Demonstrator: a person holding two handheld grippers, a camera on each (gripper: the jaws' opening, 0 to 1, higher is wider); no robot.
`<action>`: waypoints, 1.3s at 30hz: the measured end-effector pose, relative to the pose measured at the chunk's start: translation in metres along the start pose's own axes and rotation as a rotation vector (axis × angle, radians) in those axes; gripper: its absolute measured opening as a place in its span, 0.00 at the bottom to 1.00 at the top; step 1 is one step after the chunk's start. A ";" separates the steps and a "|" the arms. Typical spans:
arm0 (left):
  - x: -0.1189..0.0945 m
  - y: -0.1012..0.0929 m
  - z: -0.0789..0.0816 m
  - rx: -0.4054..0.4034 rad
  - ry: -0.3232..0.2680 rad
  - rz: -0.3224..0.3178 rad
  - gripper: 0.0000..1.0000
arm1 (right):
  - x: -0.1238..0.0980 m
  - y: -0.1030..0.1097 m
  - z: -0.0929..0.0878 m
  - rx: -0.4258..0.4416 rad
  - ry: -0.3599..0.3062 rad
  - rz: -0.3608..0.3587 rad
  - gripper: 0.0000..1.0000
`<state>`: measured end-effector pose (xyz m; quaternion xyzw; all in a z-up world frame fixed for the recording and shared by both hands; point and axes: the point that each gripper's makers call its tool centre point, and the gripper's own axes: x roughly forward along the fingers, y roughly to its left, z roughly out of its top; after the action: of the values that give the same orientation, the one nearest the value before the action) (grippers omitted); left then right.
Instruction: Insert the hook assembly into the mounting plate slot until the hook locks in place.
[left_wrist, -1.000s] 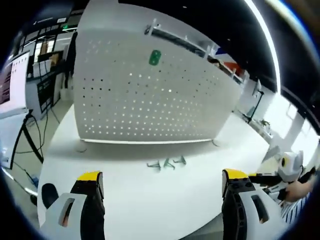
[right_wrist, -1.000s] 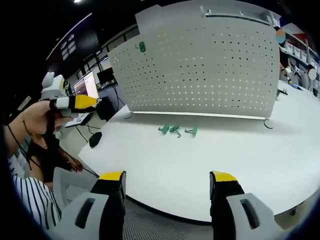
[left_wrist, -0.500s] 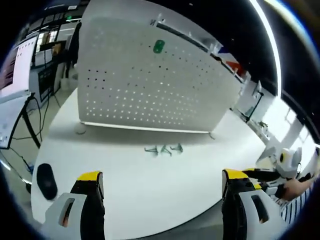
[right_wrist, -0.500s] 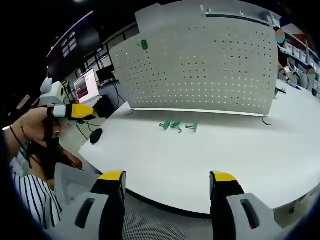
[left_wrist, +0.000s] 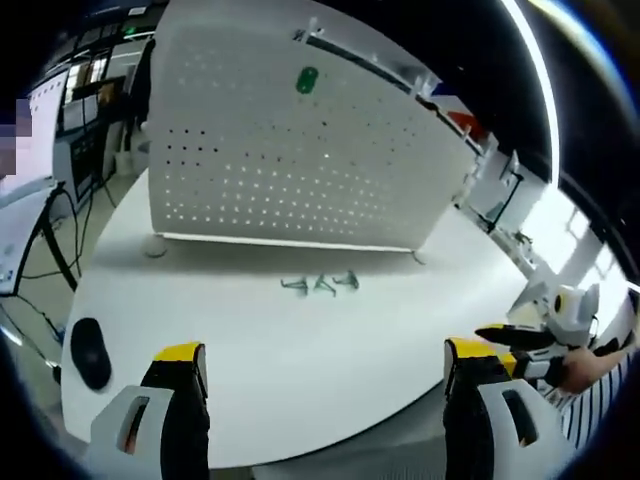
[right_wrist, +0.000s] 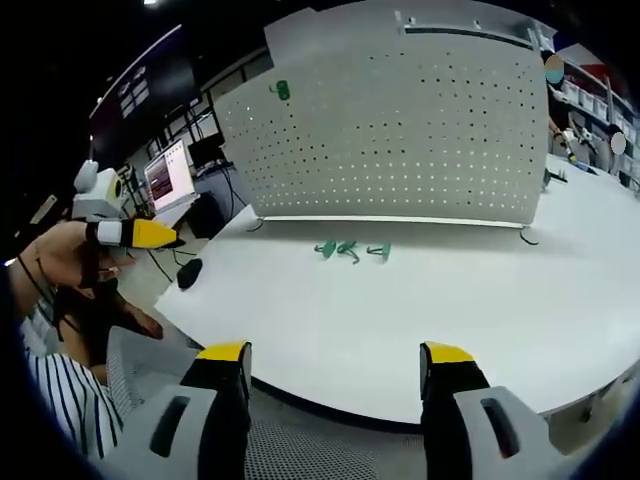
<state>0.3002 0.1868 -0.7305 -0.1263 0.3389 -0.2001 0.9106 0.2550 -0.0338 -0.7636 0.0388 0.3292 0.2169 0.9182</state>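
Observation:
A white perforated mounting plate (left_wrist: 300, 160) (right_wrist: 400, 130) stands upright at the back of the round white table (left_wrist: 300, 360). One green hook (left_wrist: 307, 80) (right_wrist: 282, 90) hangs high on the plate. Three loose green hooks (left_wrist: 320, 284) (right_wrist: 348, 249) lie on the table in front of it. My left gripper (left_wrist: 325, 400) is open and empty, well short of the hooks, near the table's front edge. My right gripper (right_wrist: 335, 400) is open and empty too, hanging off the table's near edge. Each gripper appears at the side of the other's view, held in a hand.
A black mouse (left_wrist: 90, 350) (right_wrist: 190, 270) lies at the table's left edge. Monitors and cables (left_wrist: 40, 200) stand beyond it. A person's striped sleeve (right_wrist: 50, 400) is at the lower left of the right gripper view. Shelving (right_wrist: 590, 110) runs behind the plate.
Both views have drifted slightly as the hands moved; the left gripper view has pulled back a little. Hooks and plate lie as before. Both grippers stay open.

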 end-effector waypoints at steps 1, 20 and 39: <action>0.000 -0.001 -0.001 -0.001 0.002 0.000 1.00 | -0.001 -0.002 0.000 -0.001 0.001 -0.002 0.66; 0.010 -0.012 -0.035 -0.039 0.073 -0.012 1.00 | 0.011 -0.013 -0.001 -0.081 0.039 0.039 0.61; 0.003 0.010 -0.038 -0.084 0.087 0.029 1.00 | 0.116 0.005 0.017 -0.162 0.087 0.147 0.48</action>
<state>0.2797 0.1907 -0.7643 -0.1506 0.3879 -0.1778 0.8918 0.3438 0.0210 -0.8173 -0.0208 0.3463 0.3109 0.8848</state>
